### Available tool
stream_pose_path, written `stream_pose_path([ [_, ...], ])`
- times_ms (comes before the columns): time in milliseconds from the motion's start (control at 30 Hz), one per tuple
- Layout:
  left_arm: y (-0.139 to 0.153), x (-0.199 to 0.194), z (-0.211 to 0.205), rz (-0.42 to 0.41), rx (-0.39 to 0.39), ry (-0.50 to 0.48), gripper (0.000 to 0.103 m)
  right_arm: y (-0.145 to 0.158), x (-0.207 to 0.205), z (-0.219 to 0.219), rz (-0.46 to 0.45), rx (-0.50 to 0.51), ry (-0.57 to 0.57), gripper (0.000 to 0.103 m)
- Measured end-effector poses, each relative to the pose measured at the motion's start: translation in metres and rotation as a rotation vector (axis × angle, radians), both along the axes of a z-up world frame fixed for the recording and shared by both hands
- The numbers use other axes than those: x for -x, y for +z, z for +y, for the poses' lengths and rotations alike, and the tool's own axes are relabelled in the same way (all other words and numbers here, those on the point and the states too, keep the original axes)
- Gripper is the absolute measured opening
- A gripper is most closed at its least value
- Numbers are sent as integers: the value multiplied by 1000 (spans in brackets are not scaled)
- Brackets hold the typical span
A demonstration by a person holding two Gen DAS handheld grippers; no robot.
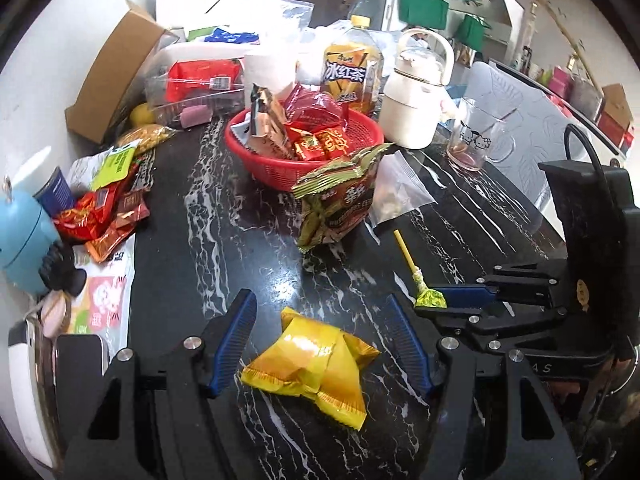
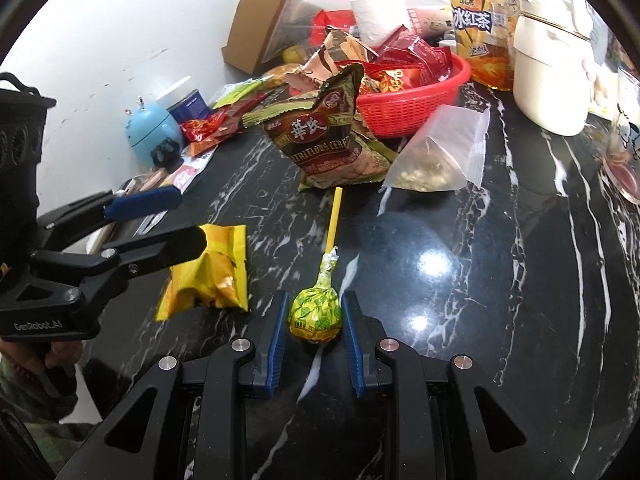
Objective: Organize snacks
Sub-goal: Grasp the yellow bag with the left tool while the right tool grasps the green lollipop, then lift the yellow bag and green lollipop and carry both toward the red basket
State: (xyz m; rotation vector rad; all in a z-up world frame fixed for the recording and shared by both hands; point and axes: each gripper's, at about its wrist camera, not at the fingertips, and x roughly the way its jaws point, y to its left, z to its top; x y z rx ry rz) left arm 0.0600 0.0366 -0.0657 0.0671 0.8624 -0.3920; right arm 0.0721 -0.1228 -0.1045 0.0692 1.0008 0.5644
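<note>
A yellow foil snack packet [image 1: 316,364] lies on the black marble table between the open fingers of my left gripper [image 1: 320,340]; it also shows in the right wrist view [image 2: 212,276]. A lollipop in a yellow-green wrapper [image 2: 316,312] with a yellow stick lies between the blue pads of my right gripper [image 2: 316,320], which are closed against its head. The lollipop shows in the left wrist view [image 1: 428,298] too. A red basket [image 1: 360,148] filled with red and brown snack packs stands further back. A green cereal bag [image 1: 340,204] leans against its front.
A clear zip bag [image 2: 440,156] lies beside the cereal bag. Behind the basket stand an iced tea bottle [image 1: 352,68], a cream kettle [image 1: 416,108] and a glass mug [image 1: 476,140]. Loose snack packs [image 1: 104,208], a blue gadget [image 1: 24,240] and a cardboard box [image 1: 116,76] crowd the left side.
</note>
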Motion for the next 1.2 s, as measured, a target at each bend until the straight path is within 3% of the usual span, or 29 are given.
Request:
stream_pose_path([
  [367, -34, -7, 0, 125, -45, -23, 66, -1, 2, -7, -4, 5, -13, 26],
  [500, -43, -7, -1, 172, -9, -41, 66, -2, 3, -7, -2, 7, -14, 26],
  [767, -45, -7, -10, 141, -68, -22, 66, -3, 3, -11, 4, 7, -20, 26],
  [867, -44, -6, -14, 139, -91, -10, 62, -3, 4, -12, 3, 6, -20, 26],
  [1200, -24, -11, -13, 109, 23, 43, 61, -3, 3, -9, 28, -35, -4, 26],
])
